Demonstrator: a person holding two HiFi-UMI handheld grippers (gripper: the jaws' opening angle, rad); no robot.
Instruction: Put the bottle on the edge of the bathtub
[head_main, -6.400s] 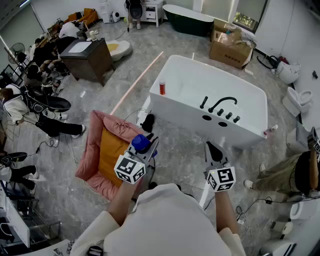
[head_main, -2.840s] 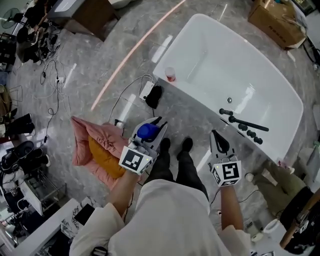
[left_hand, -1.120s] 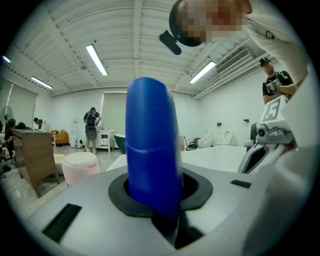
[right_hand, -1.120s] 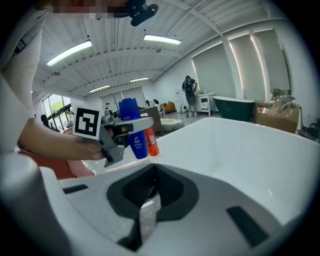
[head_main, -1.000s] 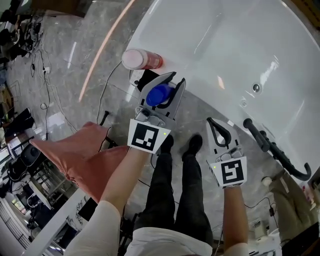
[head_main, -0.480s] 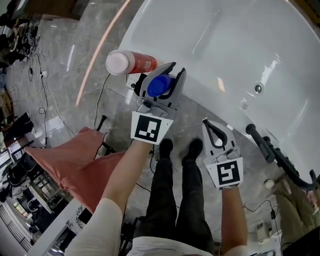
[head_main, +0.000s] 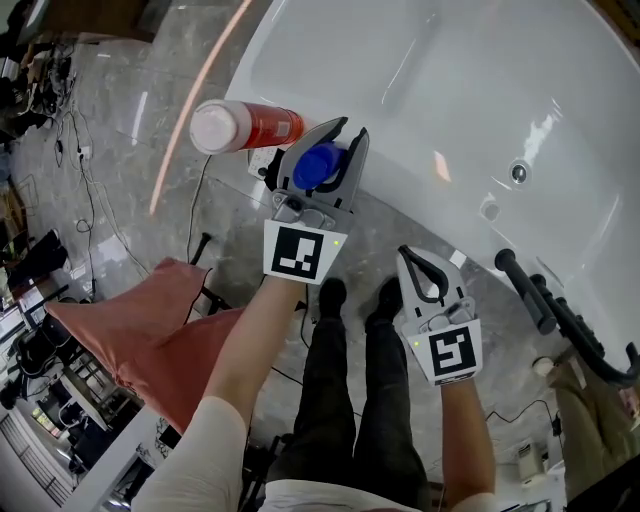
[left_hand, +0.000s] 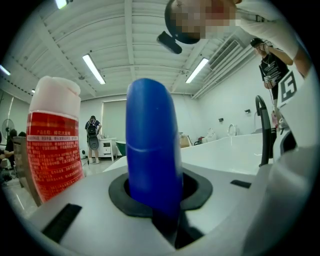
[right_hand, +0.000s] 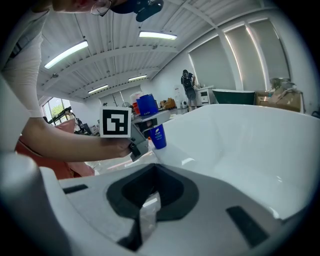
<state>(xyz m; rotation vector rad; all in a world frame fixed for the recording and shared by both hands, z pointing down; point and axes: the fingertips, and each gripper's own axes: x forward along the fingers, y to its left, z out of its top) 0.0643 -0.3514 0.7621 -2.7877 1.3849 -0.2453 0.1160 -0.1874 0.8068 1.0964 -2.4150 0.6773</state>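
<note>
A blue bottle (head_main: 318, 165) stands upright between the jaws of my left gripper (head_main: 348, 127), which is shut on it, right at the near rim of the white bathtub (head_main: 450, 80). In the left gripper view the blue bottle (left_hand: 152, 145) fills the middle. The right gripper view shows the blue bottle (right_hand: 158, 136) hanging just above the tub rim (right_hand: 200, 125). A red bottle with a white cap (head_main: 245, 126) stands on the rim just left of it. My right gripper (head_main: 404, 254) is shut and empty, lower right, over the floor beside the tub.
A black faucet (head_main: 560, 320) rises from the tub's right rim, and a drain (head_main: 518, 172) sits inside. A pink cushion (head_main: 150, 320) lies on the floor at left, with cables (head_main: 90, 150) beyond. The person's shoes (head_main: 332, 296) stand by the tub.
The person walked up to the tub. Over the last second both grippers sank a little; the blue bottle stays in the left gripper next to the red bottle.
</note>
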